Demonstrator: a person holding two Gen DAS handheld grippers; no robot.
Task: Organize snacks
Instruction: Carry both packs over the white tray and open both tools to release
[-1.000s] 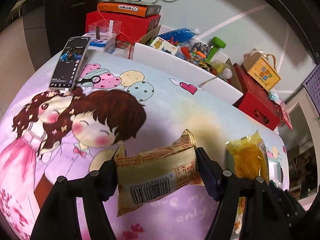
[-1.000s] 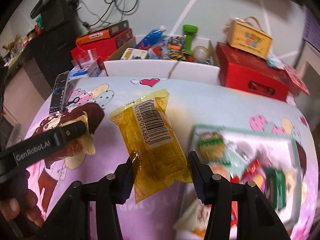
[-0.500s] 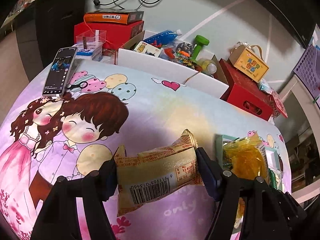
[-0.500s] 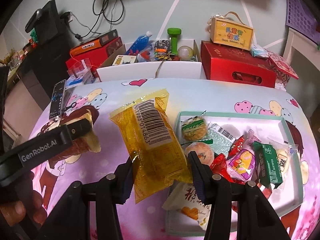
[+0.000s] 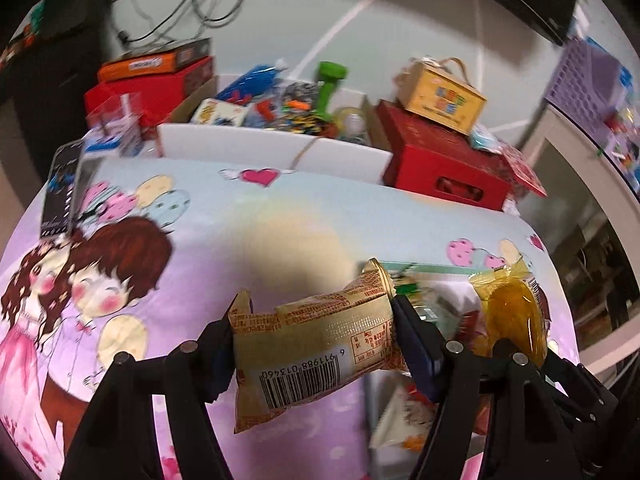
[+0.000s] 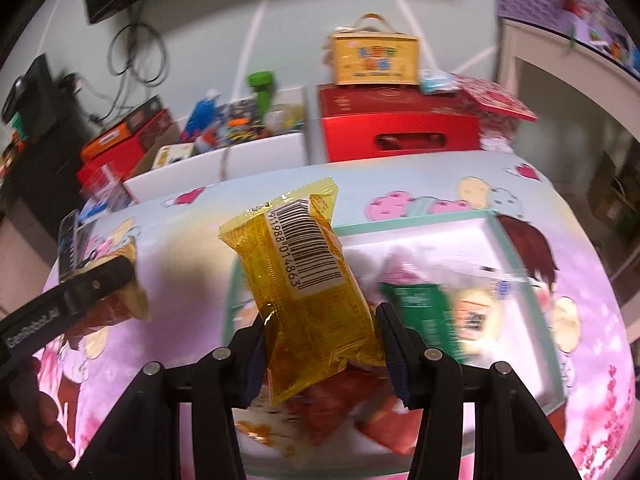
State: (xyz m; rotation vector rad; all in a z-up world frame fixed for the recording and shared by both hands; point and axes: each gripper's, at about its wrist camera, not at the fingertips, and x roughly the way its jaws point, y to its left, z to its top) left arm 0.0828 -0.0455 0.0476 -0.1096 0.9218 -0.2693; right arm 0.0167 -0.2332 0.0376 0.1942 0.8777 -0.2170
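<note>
A cartoon cloth covers the desk [image 6: 600, 312]. Each gripper, left [image 5: 316, 344] and right [image 6: 320, 340], pinches a snack [image 5: 316, 344] [image 6: 308, 280] over the tray [image 6: 516, 264]; lower them inside before letting go.

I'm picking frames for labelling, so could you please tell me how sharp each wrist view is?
Left wrist view: gold snack packet in the left claw is crisp, the bedsheet and boxes smeared. Right wrist view: yellow snack packet sharp, the snack tray streaked by motion blur; both bowed by fisheye.

snacks in the tray [image 6: 516, 240] are motion-blurred, partly hidden behind the yellow packet [image 6: 308, 292].
</note>
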